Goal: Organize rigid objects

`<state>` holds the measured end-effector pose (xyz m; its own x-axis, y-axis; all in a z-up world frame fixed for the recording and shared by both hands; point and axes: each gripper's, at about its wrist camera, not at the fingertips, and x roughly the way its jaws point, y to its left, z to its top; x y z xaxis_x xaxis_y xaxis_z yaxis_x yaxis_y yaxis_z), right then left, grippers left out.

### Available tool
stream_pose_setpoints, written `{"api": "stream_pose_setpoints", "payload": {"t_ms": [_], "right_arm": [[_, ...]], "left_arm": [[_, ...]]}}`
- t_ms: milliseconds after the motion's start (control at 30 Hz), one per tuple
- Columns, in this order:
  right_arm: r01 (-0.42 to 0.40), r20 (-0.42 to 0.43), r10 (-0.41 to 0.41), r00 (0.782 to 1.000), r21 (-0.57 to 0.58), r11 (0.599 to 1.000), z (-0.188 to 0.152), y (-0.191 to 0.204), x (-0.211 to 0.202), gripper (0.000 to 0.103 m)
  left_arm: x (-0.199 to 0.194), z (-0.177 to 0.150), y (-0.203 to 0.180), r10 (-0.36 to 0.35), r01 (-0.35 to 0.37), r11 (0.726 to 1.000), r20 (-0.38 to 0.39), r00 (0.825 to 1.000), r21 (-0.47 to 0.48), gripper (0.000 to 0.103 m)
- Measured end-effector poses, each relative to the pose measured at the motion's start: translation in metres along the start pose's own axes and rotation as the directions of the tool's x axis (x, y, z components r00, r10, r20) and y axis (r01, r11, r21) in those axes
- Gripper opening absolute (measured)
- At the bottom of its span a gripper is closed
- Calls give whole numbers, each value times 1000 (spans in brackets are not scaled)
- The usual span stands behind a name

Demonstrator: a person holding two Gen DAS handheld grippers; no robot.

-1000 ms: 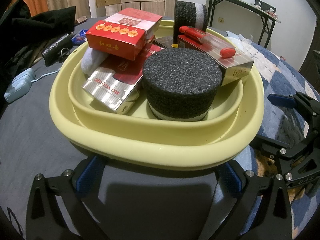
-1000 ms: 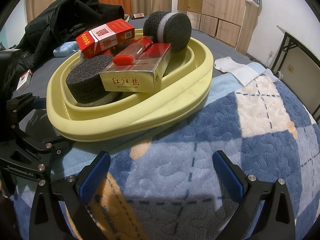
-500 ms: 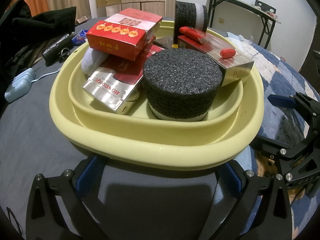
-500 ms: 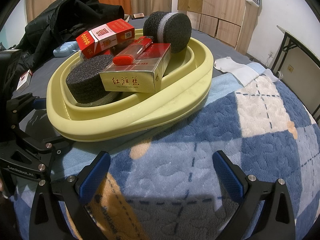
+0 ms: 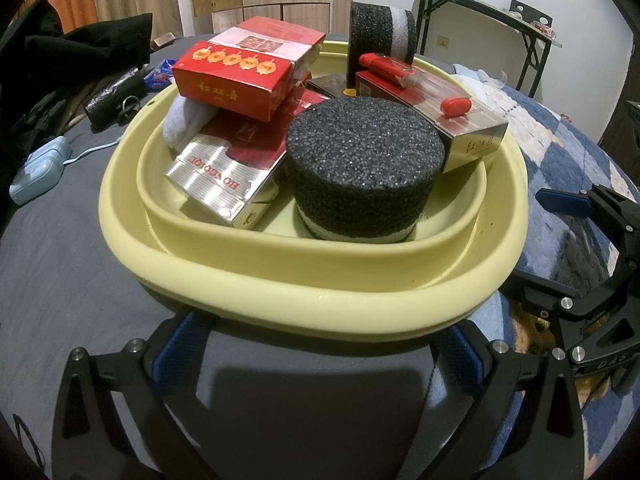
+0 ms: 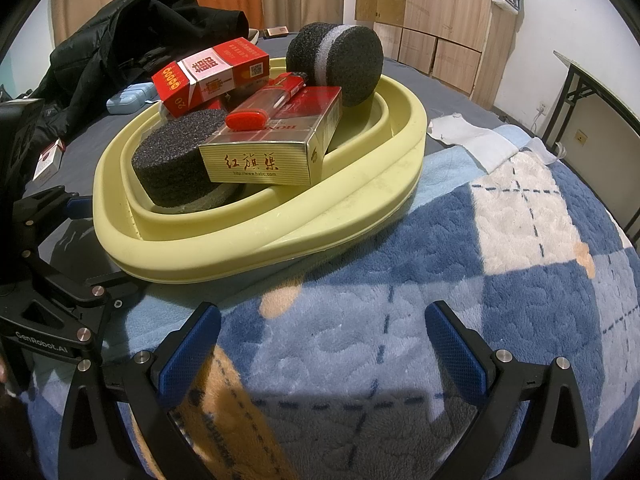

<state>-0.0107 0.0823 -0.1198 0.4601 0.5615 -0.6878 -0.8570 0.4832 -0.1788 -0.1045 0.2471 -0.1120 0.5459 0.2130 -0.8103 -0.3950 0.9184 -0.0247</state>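
A pale yellow basin (image 5: 312, 304) is seen on a bed, its near rim hiding the tips of the left gripper (image 5: 316, 344), whose blue-padded fingers are spread wide just under that rim; whether they touch it cannot be told. The right gripper (image 6: 320, 344) is also spread wide, with nothing between its fingers, over a blue checked blanket (image 6: 460, 248) and apart from the basin.

Inside the basin a flat black foam disc (image 5: 364, 164) is set near the front. Behind it, a second foam disc (image 5: 378, 36) is stood on edge against the far rim. A red box (image 5: 244, 72) is piled on a silver and red box (image 5: 224, 168), with a white cloth (image 5: 184, 124) partly buried beneath. A third box (image 6: 272, 148) is tilted against the foam, and a red lighter (image 6: 264, 104) lies on top of it. The basin floor is mostly hidden by these things.

A dark grey sheet (image 5: 60, 264) covers the rest of the bed. A black jacket (image 6: 132, 44) and a pale blue case (image 5: 38, 170) lie near the basin. Wooden cupboards (image 6: 440, 20), curtains and a folding table (image 5: 480, 28) are seen at the room's edges, bent by the lens.
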Motion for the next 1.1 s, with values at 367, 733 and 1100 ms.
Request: {"api": "stream_pose_setpoints", "payload": {"t_ms": [367, 733, 1100], "right_arm": [[0, 0, 0, 1000, 0, 1000, 0, 0, 0, 103], [0, 0, 0, 1000, 0, 1000, 0, 0, 0, 103], [0, 0, 0, 1000, 0, 1000, 0, 0, 0, 103]], "left_arm": [[1, 1, 0, 1, -1, 1000, -2, 1000, 1, 103], [1, -1, 0, 1, -1, 1000, -2, 1000, 2, 103], [1, -2, -1, 2, -2, 1000, -1, 1000, 2, 103]]}}
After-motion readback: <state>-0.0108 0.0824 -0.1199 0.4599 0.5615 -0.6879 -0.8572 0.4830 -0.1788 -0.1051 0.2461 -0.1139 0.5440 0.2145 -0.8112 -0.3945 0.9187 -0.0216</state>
